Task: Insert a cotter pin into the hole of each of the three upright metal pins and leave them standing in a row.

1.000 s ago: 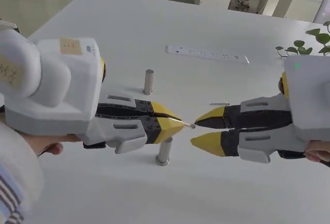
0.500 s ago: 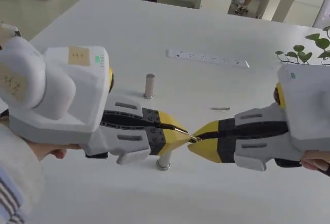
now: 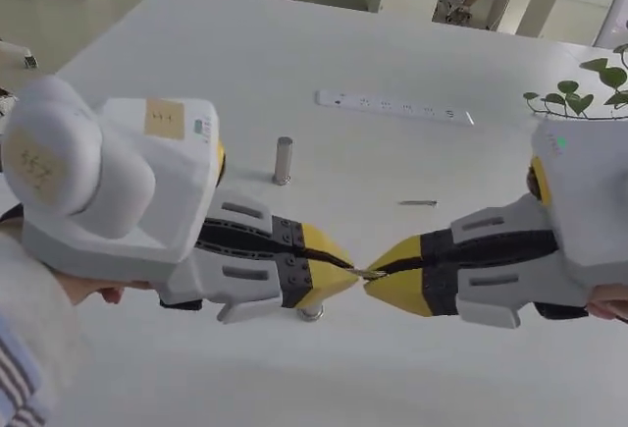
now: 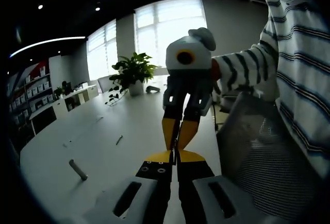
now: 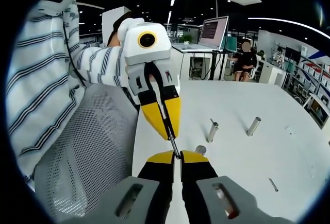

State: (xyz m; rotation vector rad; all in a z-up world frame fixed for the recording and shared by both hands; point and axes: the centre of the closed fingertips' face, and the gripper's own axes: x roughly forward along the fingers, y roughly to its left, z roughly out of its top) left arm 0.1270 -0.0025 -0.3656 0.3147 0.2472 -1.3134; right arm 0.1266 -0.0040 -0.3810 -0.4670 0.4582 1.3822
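Note:
My left gripper (image 3: 345, 270) and right gripper (image 3: 373, 277) meet tip to tip above the white table (image 3: 245, 64). Both are shut on one thin cotter pin (image 3: 364, 273), which spans the small gap between them. In the right gripper view the cotter pin (image 5: 170, 137) runs from the left gripper's yellow jaws down into my right gripper (image 5: 176, 156). One upright metal pin (image 3: 284, 160) stands behind the grippers; another (image 3: 310, 312) stands right under the tips, mostly hidden. The right gripper view has three metal pins (image 5: 212, 131) (image 5: 253, 126) (image 5: 200, 150).
A loose cotter pin (image 3: 418, 203) lies on the table to the right of the far metal pin. A white power strip (image 3: 392, 106) lies further back, and a potted plant (image 3: 579, 93) stands at the right edge. A mesh chair (image 5: 87, 147) is by the person.
The right gripper was open a second ago, just short of the cotter pin sticking out of the left gripper. It has since shut on the pin's free end, and both grippers sank a little.

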